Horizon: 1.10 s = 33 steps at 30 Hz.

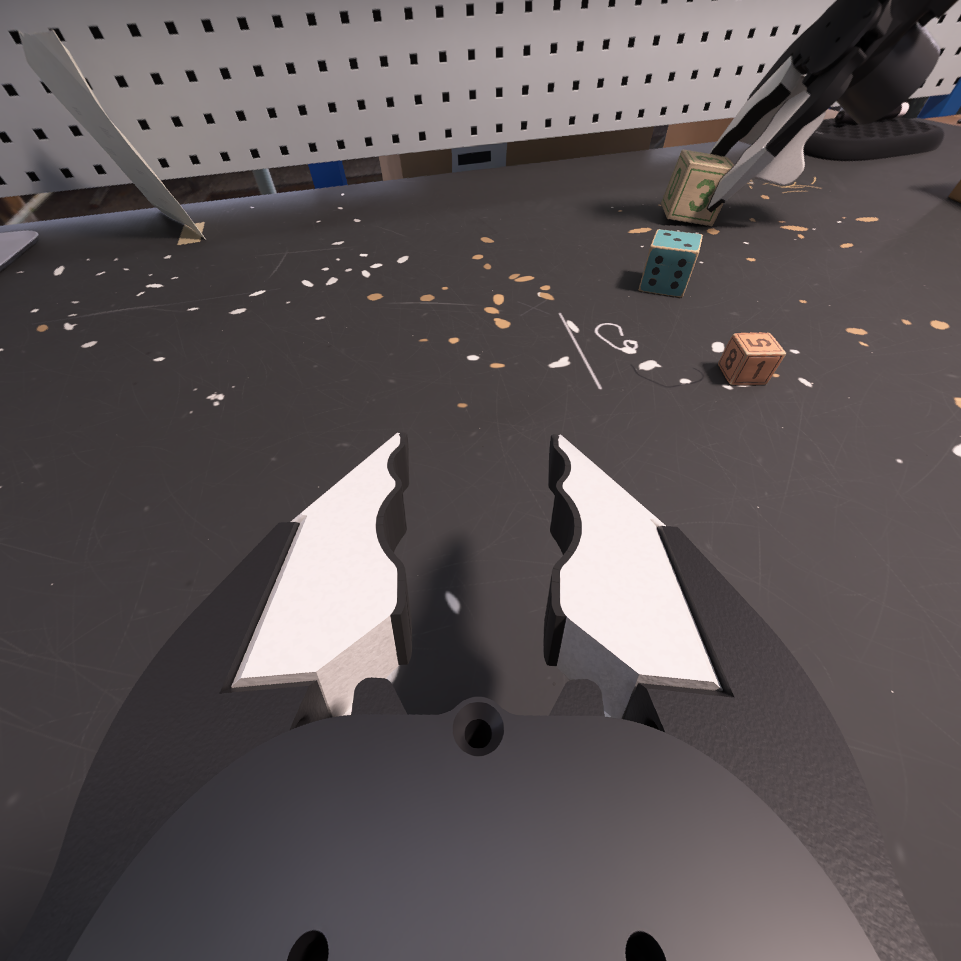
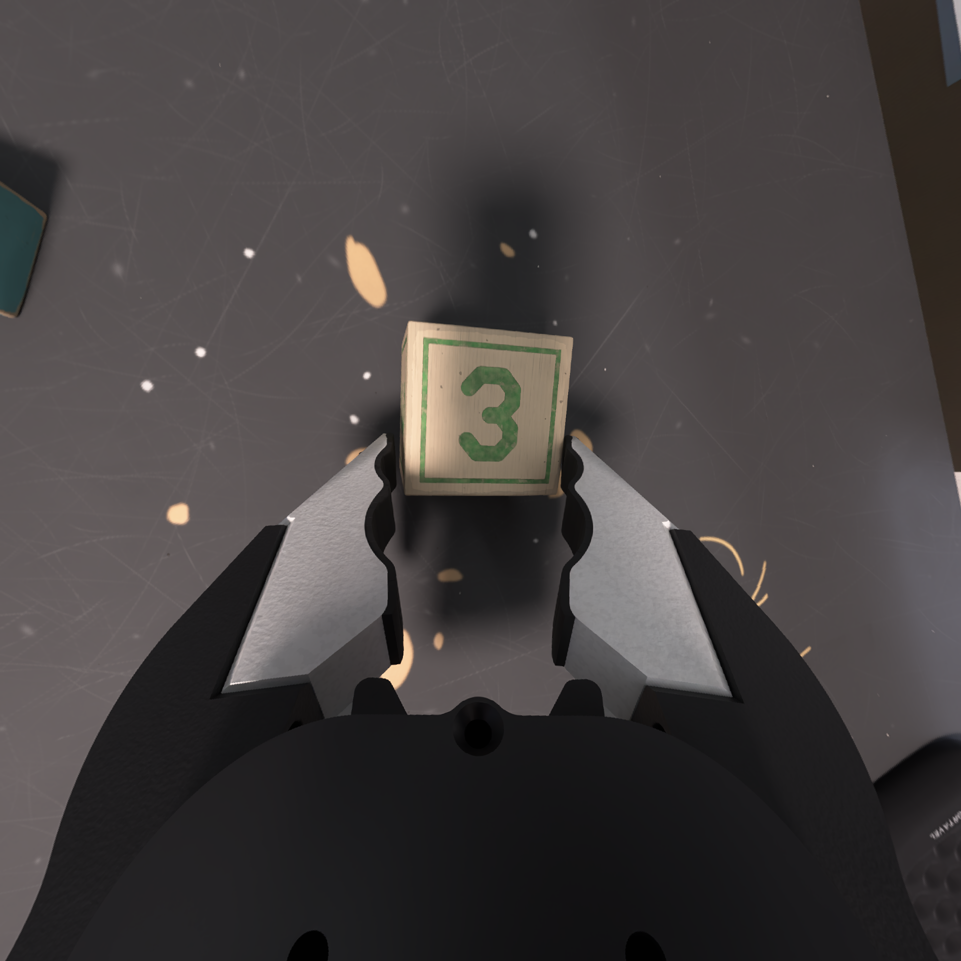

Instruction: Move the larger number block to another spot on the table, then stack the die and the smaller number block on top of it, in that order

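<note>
Both of my tongs are in sight. Right tongs (image 2: 478, 463) point down at the table (image 2: 208, 156), fingers set around the larger number block (image 2: 483, 411): its lower part sits between my fingertips (image 2: 378, 457), each tip against a side face, so I grip the cream, green-printed cube at its near end. Most of the block juts toward 12 o'clock past the tips. In the left wrist view it hangs slightly tilted, with a dark shadow on the table under it, so it looks just off the surface, though I cannot be sure.

At 9 o'clock from the block in my right wrist view, a teal corner of the die (image 2: 18, 249) shows at the frame's edge.

Left tongs (image 1: 478, 447) hover low over the dark, paint-flecked table (image 1: 260, 468), fingers spread wide with nothing between them. From there the task's things all lie toward 1 o'clock: nearest, the smaller number block (image 1: 751, 359), orange-brown, resting alone; beyond it the teal die (image 1: 670, 264), standing by itself; farthest, the larger number block (image 1: 694, 188) in the right tongs (image 1: 723, 179). The three are apart from one another.

Farther off at 12 o'clock stands a grey pegboard (image 1: 364, 93).
</note>
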### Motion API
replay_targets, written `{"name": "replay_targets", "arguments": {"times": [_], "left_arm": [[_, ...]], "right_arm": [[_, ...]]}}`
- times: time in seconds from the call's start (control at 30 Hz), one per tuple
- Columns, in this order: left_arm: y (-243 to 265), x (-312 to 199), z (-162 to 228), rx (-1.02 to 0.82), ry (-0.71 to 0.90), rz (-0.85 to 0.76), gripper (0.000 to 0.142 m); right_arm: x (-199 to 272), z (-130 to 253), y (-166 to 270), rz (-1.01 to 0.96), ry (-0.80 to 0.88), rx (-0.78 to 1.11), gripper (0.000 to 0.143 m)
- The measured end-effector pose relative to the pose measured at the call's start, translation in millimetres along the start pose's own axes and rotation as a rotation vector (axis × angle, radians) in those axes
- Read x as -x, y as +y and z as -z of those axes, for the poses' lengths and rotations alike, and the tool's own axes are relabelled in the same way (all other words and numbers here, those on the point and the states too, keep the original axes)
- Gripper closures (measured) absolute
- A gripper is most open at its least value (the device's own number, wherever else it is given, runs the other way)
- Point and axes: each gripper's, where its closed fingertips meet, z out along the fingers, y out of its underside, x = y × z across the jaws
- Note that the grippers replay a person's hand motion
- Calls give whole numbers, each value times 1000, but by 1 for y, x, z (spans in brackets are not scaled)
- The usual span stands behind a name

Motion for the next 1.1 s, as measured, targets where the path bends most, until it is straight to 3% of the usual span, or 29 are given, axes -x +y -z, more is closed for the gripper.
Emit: {"name": "replay_targets", "arguments": {"times": [0.13, 0.27, 0.4, 0.53, 0.77, 0.97, 1.1], "left_arm": [[0, 0, 0, -4, -2, -4, 88], [0, -1, 0, 1, -2, -12, 88], [1, -1, -1, 6, -4, -16, 88], [1, 0, -1, 9, -7, -7, 89], [2, 1, -2, 18, -9, -3, 89], [1, 0, -1, 9, -3, -2, 89], [1, -1, -1, 6, 3, -4, 89]], "right_arm": [[3, 20, 5, 18, 60, -21, 81], [14, 79, -12, 67, 109, -77, 81], [53, 145, -64, 146, 146, -142, 81], [128, 170, -121, 246, 118, -167, 81], [247, 121, -178, 255, -23, -175, 81], [298, 49, -155, 251, -99, -63, 81], [313, 25, -139, 281, -102, -22, 81]]}}
